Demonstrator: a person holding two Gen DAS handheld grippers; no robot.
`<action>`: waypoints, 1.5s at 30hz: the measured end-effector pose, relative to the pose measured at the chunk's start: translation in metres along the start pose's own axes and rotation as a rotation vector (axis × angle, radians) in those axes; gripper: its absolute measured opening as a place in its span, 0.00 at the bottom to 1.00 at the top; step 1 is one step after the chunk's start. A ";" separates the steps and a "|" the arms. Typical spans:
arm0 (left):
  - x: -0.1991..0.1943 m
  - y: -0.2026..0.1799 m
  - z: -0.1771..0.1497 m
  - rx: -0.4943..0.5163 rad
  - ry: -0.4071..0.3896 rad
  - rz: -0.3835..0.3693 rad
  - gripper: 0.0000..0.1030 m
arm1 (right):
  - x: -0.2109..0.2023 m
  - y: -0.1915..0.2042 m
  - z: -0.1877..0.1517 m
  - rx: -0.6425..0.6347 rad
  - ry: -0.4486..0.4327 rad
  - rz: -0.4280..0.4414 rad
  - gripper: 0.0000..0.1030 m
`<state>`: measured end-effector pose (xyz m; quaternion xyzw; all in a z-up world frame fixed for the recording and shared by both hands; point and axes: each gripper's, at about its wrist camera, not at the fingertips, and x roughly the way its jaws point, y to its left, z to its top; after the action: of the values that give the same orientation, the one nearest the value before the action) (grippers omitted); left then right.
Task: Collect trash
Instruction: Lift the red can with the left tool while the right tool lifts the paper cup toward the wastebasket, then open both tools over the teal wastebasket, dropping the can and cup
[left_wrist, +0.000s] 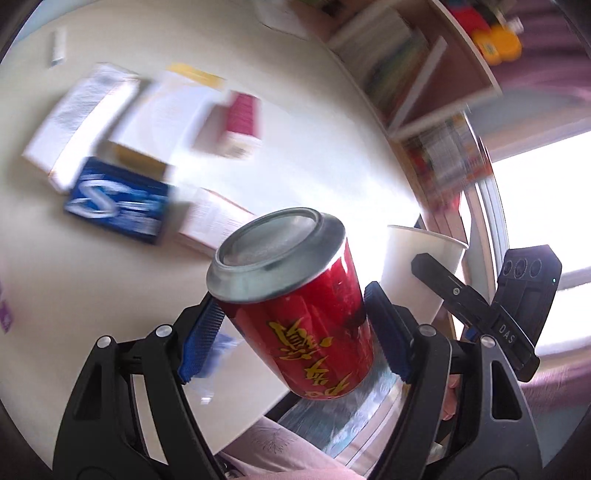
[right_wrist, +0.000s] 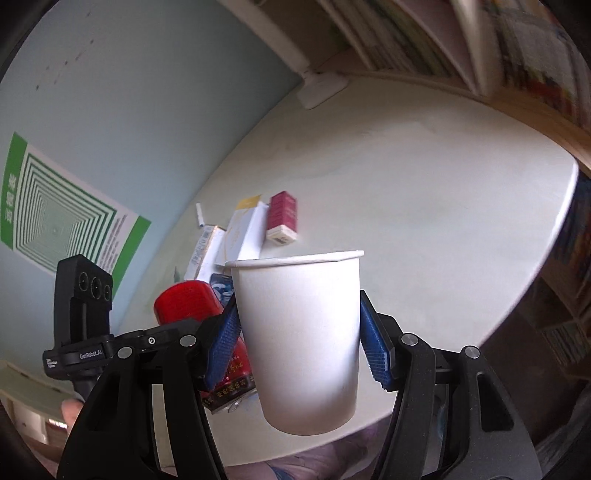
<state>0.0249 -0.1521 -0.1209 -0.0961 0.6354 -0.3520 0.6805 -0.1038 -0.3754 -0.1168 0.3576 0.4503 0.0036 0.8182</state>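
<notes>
Above the white table (left_wrist: 314, 177), your left gripper (left_wrist: 291, 328) pinched a red can (left_wrist: 310, 325), long axis tilted, silver end (left_wrist: 269, 243) toward the camera, your right gripper (right_wrist: 299, 343) clamped an upright paper cup (right_wrist: 299, 332), wall poster (right_wrist: 59, 206) only in the right view.

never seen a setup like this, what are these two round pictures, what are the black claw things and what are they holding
No robot here: a person holds a hand-held gripper in each hand, and each carries a wide-angle camera looking along its two fingers, hence the round, bent pictures. The left gripper, seen from its own camera, clamps a red drink can between blue pads. The right gripper, in the other picture, clamps a white paper cup. Each picture also shows the other gripper beside it. Below is a pale round table with a cluster of small boxes, among them a dark pink one and a blue one.
</notes>
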 end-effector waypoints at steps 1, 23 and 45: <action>0.011 -0.014 -0.002 0.038 0.029 -0.005 0.71 | -0.011 -0.015 -0.008 0.039 -0.019 -0.017 0.59; 0.295 -0.154 -0.151 0.636 0.750 0.069 0.66 | -0.088 -0.280 -0.261 0.945 -0.223 -0.157 0.59; 0.353 -0.134 -0.178 0.763 0.839 0.254 0.85 | -0.047 -0.344 -0.305 1.090 -0.193 -0.152 0.77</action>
<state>-0.2086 -0.4066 -0.3560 0.3805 0.6855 -0.4795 0.3940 -0.4659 -0.4696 -0.3883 0.6941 0.3344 -0.3214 0.5506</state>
